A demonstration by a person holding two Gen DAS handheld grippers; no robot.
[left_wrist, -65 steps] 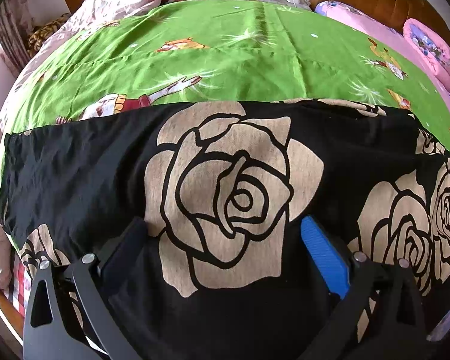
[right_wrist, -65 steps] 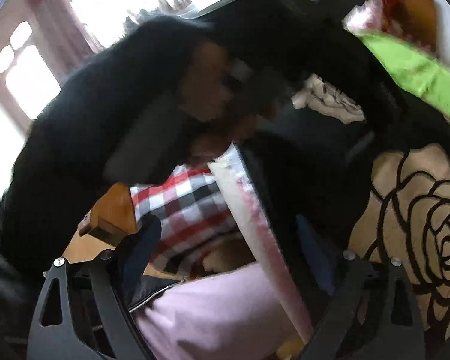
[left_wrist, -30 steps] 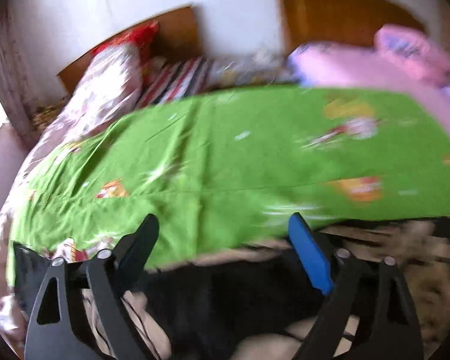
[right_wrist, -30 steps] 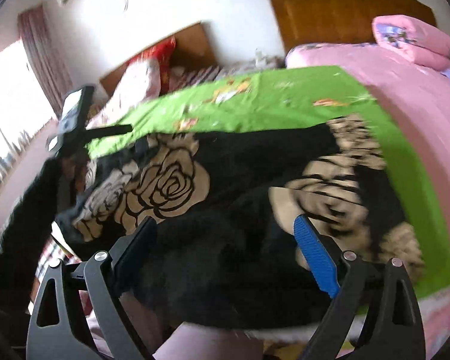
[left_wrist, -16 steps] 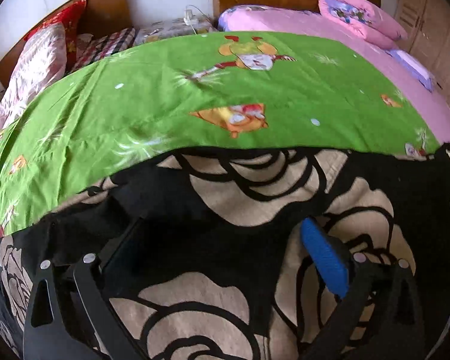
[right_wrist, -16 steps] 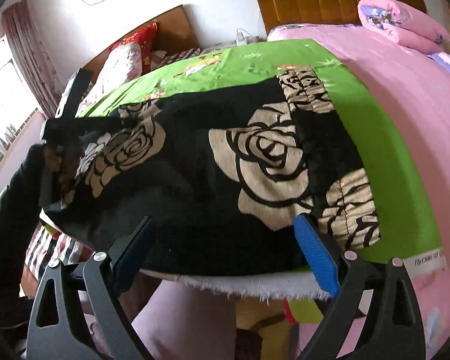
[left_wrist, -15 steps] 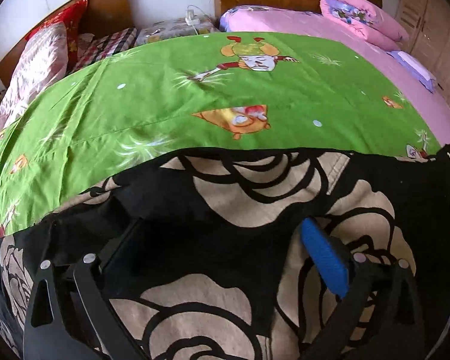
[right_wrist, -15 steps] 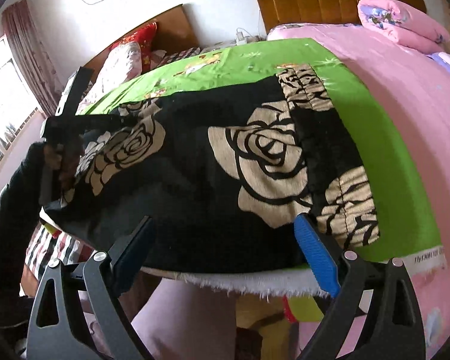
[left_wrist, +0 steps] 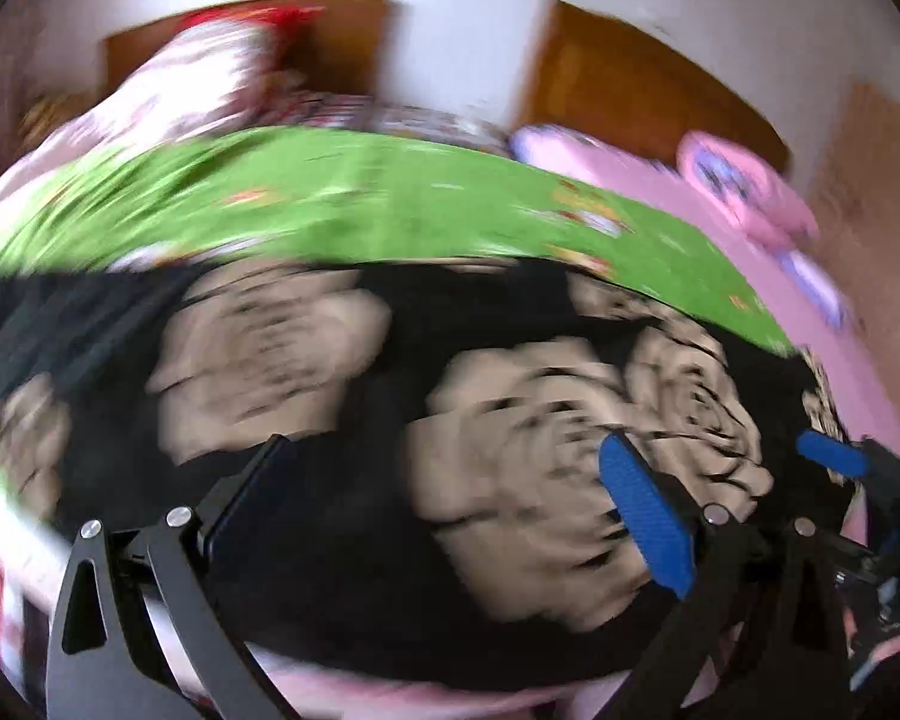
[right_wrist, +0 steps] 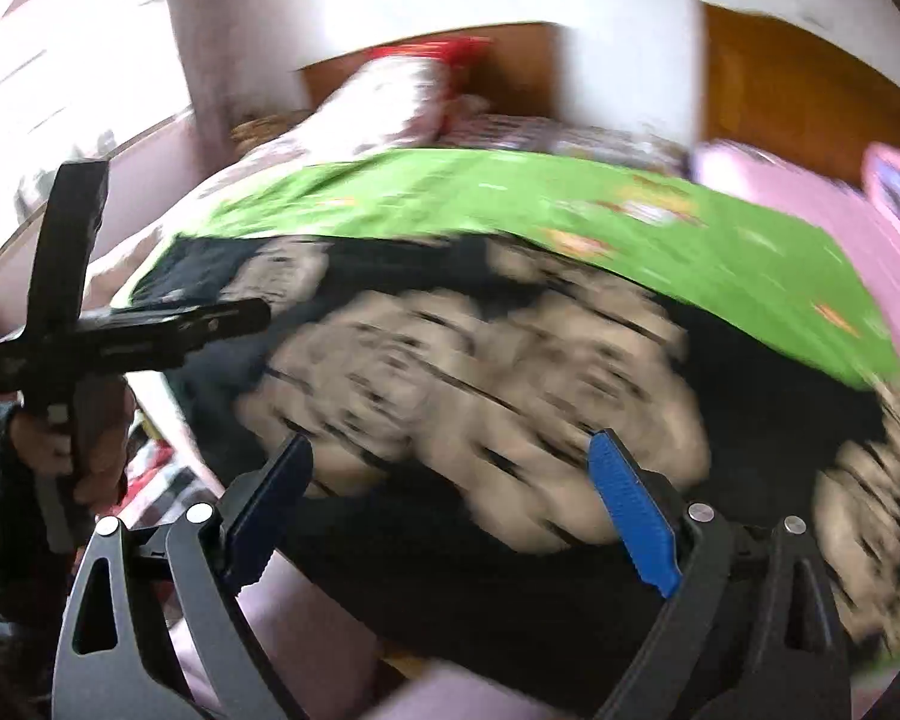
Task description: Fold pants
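Black pants with large beige roses (left_wrist: 390, 396) lie spread across the near edge of a green cartoon sheet (left_wrist: 360, 204); both views are motion-blurred. My left gripper (left_wrist: 444, 504) hangs open above the pants with nothing between its fingers. The right gripper (right_wrist: 450, 498) is open too, over the pants (right_wrist: 480, 372) near their front edge. In the right wrist view the left gripper (right_wrist: 150, 330) shows at the far left, held by a hand in a dark sleeve. A blue fingertip (left_wrist: 831, 457) of the right gripper peeks in at the right of the left wrist view.
Wooden headboards (left_wrist: 642, 66) stand against the white wall. A floral pillow (left_wrist: 210, 72) lies at the back left, and pink bedding with a pink pillow (left_wrist: 744, 186) fills the right. A bright window (right_wrist: 60, 60) is at the left. The bed edge drops off just below the pants.
Both cameras have swung fast and now blur. The left gripper has pulled back and sees more of the pants; the right gripper has shifted left toward the pants' middle. Both stay open.
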